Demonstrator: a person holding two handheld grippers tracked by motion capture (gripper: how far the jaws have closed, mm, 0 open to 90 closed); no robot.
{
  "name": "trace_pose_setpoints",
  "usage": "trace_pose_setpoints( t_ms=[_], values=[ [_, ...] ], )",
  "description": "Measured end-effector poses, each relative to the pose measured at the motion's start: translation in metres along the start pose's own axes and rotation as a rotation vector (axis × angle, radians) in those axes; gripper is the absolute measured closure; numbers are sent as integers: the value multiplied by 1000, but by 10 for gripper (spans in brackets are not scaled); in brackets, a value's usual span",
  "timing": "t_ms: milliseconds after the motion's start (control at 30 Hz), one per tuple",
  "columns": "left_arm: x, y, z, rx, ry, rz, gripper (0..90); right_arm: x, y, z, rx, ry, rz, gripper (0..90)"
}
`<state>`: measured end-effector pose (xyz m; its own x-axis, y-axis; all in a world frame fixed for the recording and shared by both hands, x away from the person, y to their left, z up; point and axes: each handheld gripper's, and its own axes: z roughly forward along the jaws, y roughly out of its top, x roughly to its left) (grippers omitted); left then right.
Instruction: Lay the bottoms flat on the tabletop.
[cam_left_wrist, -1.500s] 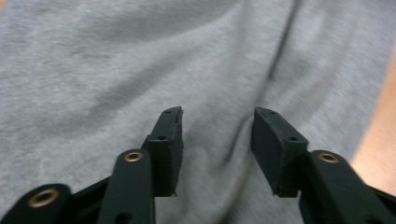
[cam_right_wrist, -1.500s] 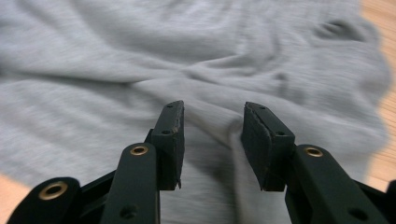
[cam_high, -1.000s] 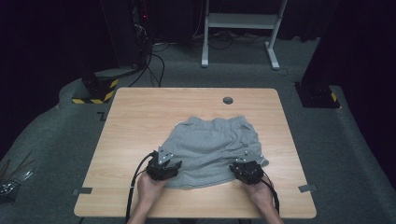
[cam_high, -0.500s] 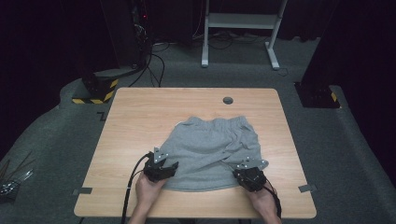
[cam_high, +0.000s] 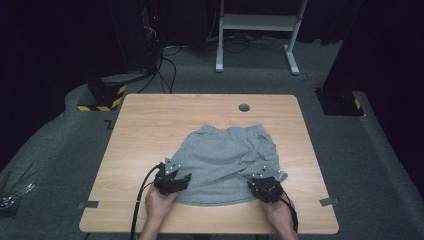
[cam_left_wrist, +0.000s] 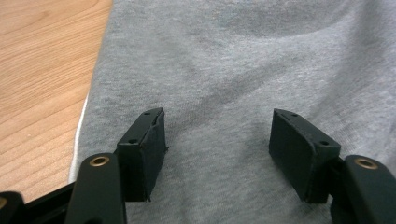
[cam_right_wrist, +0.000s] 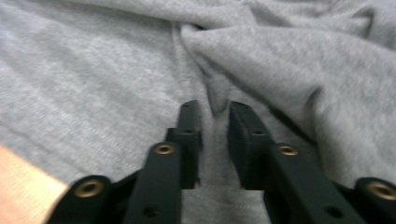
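A pair of grey shorts (cam_high: 225, 155) lies spread on the wooden table (cam_high: 150, 125), waistband toward the far side. My left gripper (cam_high: 179, 176) rests on the near left corner of the shorts. In the left gripper view the left gripper (cam_left_wrist: 217, 135) stands open over flat grey cloth (cam_left_wrist: 233, 56), and its jaws have just been opening. My right gripper (cam_high: 263, 176) sits at the near right corner. In the right gripper view its jaws (cam_right_wrist: 212, 109) are almost together with a raised fold of the cloth (cam_right_wrist: 261, 51) pinched between them. They have just eased open slightly.
A round hole (cam_high: 244, 107) sits near the table's far edge. Tape strips (cam_high: 88, 204) (cam_high: 326, 201) mark the near corners. A white stand (cam_high: 260, 30), cables (cam_high: 165, 65) and dark equipment are on the floor beyond the table. A black cable (cam_high: 142, 200) trails from the left gripper.
Both grippers stay at the shorts' near hem, shifted only slightly toward the near edge. The shorts keep almost the same shape.
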<state>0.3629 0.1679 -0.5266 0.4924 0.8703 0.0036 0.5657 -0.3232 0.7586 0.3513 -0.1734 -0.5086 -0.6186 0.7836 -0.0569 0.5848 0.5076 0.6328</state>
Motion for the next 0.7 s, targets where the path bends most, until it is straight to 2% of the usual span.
trace_pose_setpoints(
  t_ms=[33, 133, 267, 367, 467, 600, 700],
  values=[
    [0, 0, 0, -1, 0, -1, 362, 2, -2, -2, 6, 6, -3, 823],
    [0, 0, 0, -1, -1, -2, 361, 7, -6, -8, 30, 14, -27, 833],
    [0, 0, 0, 0, -3, -5, 357, 9, -8, -14, 14, 13, -25, 742],
    [0, 0, 0, 0, -3, -4, 356, 6, -5, -7, 22, -7, -6, 692],
    [0, 0, 0, -1, -5, -6, 355, 3, -4, -5, 8, 0, 18, 693],
    [0, 0, 0, 0, -4, -9, 354, 5, -9, -8, 3, 9, -2, 692],
    [0, 0, 1, -1, -3, -7, 353, 6, -14, -12, -1, 15, -10, 653]
  ],
)
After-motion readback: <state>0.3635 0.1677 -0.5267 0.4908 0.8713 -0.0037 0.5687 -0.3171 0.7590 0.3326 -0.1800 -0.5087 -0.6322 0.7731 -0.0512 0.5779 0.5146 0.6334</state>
